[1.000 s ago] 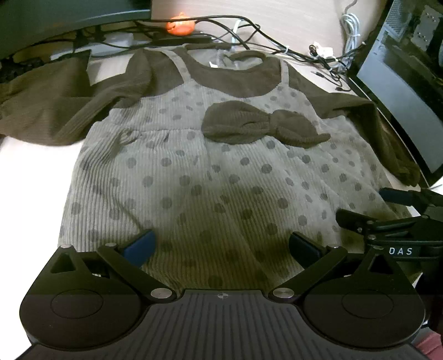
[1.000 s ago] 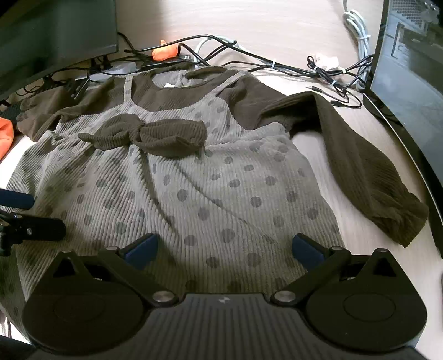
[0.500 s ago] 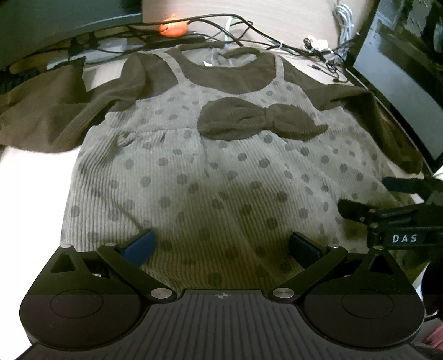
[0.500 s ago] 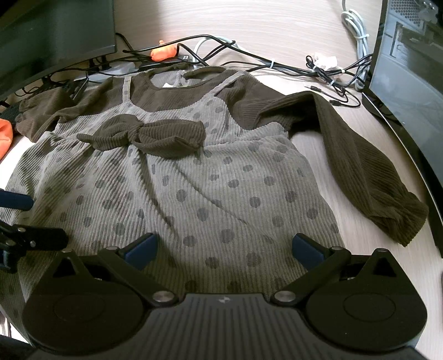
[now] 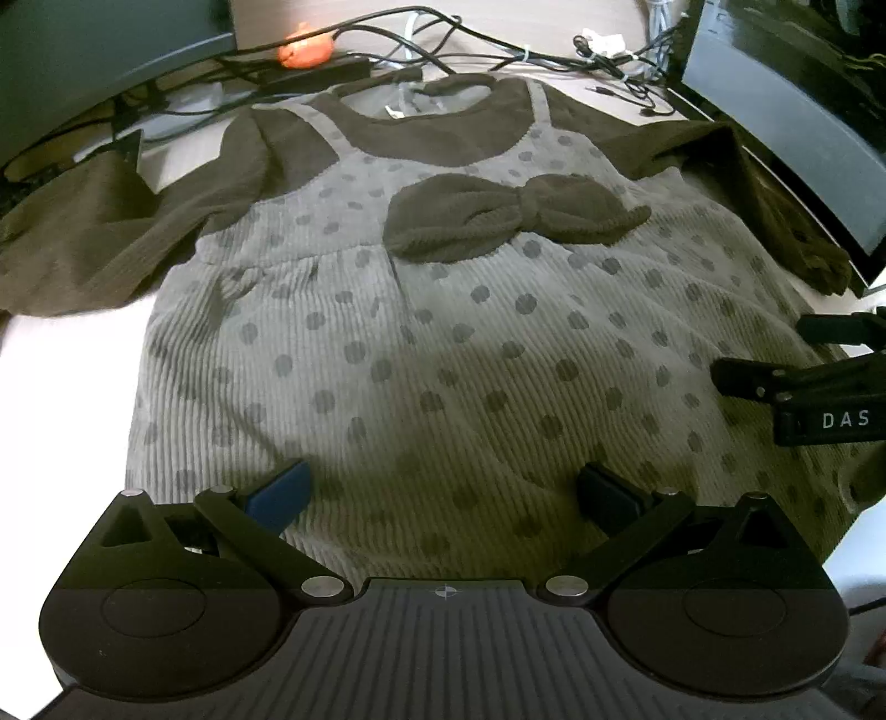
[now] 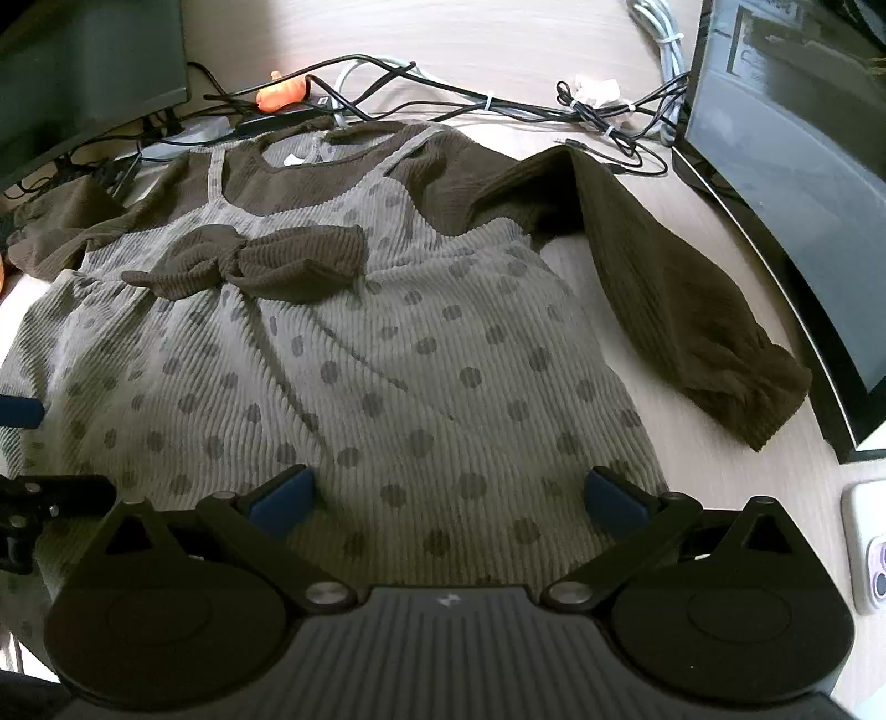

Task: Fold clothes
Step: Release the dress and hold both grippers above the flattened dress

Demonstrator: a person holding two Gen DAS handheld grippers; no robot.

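1. A pale desk (image 6: 498, 50) is carrying the work, with monitors (image 6: 786, 183) standing at 9 and 3 o'clock and cables (image 6: 443, 99) trailing across 12 o'clock.
2. The dress (image 5: 443, 343), grey ribbed with dots, is lying flat and face up at the centre, neckline toward 12 o'clock, hem toward 6 o'clock under both tools.
3. The left gripper (image 5: 443, 490) is hovering wide open over the hem, gripping nothing; the right gripper (image 6: 448, 493) is doing likewise.
4. The cloth is looking soft, light and limp, likely sagging when lifted; the hem corners or shoulders are seeming the best holds.
5. The bow (image 5: 515, 216) is adding bulk that may be resisting a flat fold.
6. The right sleeve (image 6: 681, 310) is lying spread toward 3 o'clock; the left sleeve (image 5: 83, 238) is bunching at 9 o'clock, its cuff cut off.
7. The hem edge itself is hiding behind the gripper bodies.
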